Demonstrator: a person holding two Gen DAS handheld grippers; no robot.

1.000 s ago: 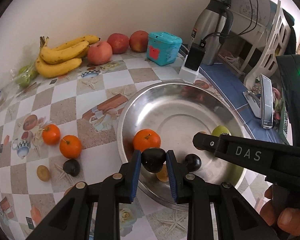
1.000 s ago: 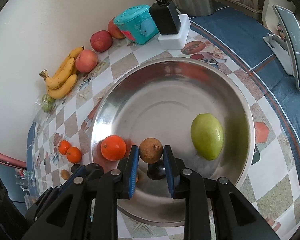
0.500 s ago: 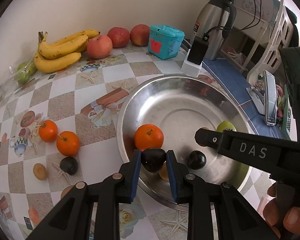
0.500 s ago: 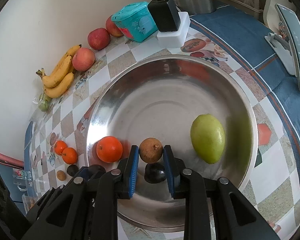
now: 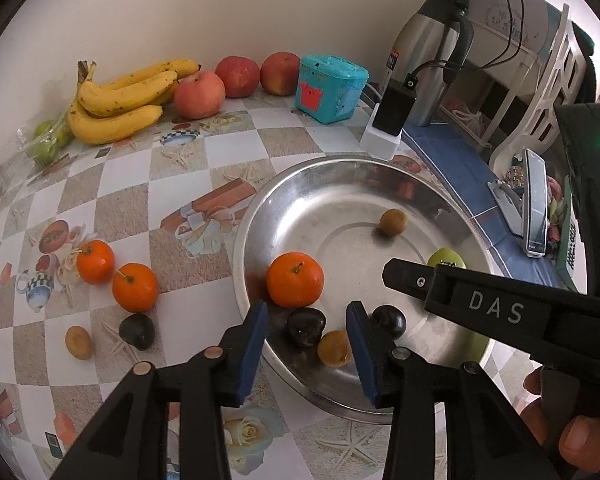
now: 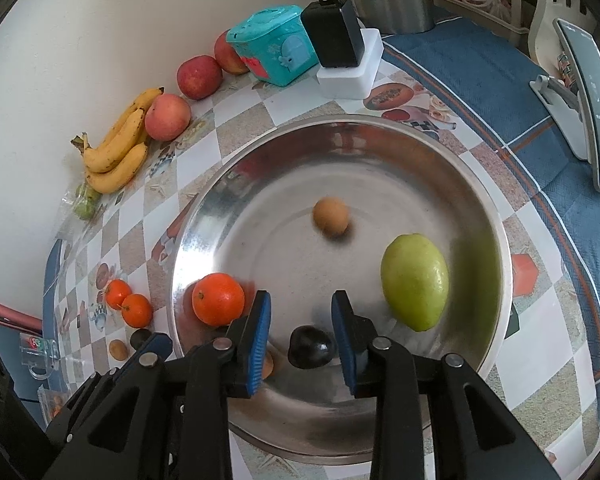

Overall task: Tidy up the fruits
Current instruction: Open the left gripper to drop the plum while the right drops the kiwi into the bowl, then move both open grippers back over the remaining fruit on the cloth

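A steel bowl (image 5: 300,184) (image 6: 492,208) holds an orange (image 5: 295,279) (image 6: 218,299), a green pear (image 6: 414,281), two dark plums (image 5: 305,325) (image 5: 389,321) and two small brown fruits (image 5: 393,222) (image 5: 333,353). My left gripper (image 5: 306,340) is open over the bowl's near edge, a dark plum lying loose between its fingers. My right gripper (image 6: 300,326) is open and empty above a dark plum (image 6: 311,346). The brown fruit (image 6: 331,216) is blurred near the bowl's middle.
On the checked tablecloth left of the bowl lie two oranges (image 5: 135,286), a dark plum (image 5: 137,331) and a small brown fruit (image 5: 78,342). Bananas (image 5: 120,100), apples (image 5: 199,94), a teal box (image 5: 332,88), a charger (image 5: 394,114) and a kettle (image 5: 428,56) line the wall. A phone (image 5: 535,204) stands right.
Both grippers have opened. The left let its dark plum down into the bowl. The right let go of the brown fruit, which has moved toward the bowl's middle.
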